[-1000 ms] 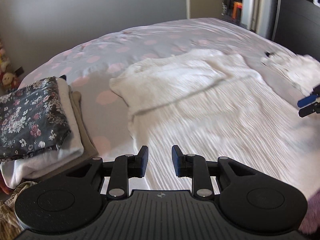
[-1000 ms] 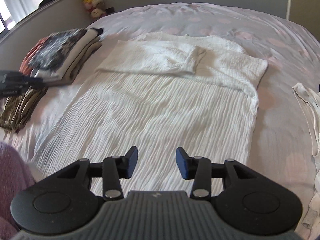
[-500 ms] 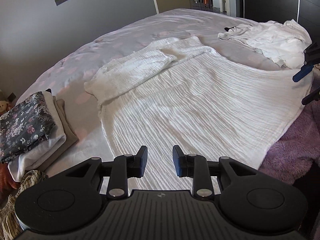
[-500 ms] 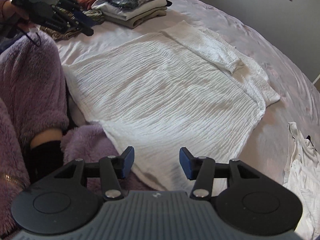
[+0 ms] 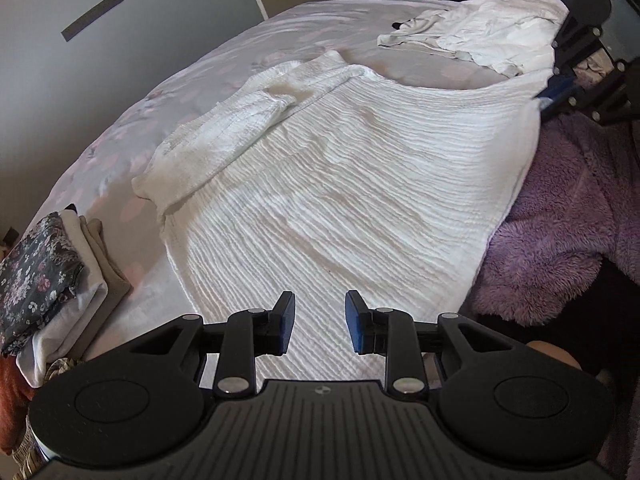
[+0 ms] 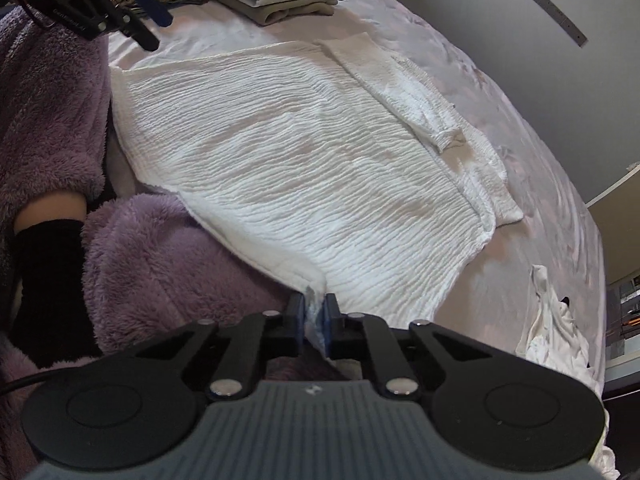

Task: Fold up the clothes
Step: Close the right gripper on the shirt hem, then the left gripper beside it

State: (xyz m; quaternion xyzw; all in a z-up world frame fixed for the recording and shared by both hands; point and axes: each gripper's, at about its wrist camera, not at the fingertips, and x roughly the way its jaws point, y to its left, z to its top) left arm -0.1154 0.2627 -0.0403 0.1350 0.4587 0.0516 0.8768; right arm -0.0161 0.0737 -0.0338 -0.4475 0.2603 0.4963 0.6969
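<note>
White garment (image 6: 304,168) spread on bed (image 6: 540,208), near hem corner pinched by right gripper (image 6: 313,322), left gripper (image 5: 320,322) held wide above opposite hem

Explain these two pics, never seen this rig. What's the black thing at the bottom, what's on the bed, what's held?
No robot: a person in a purple fleece robe holds a two-finger gripper in each hand, each carrying a fisheye camera looking along its fingers.

Left-wrist view: the left gripper is open above a white crinkled garment spread on the bed.

Right-wrist view: the right gripper is shut on that garment's near hem.

Also on the bed: a folded stack and a crumpled white garment.
</note>
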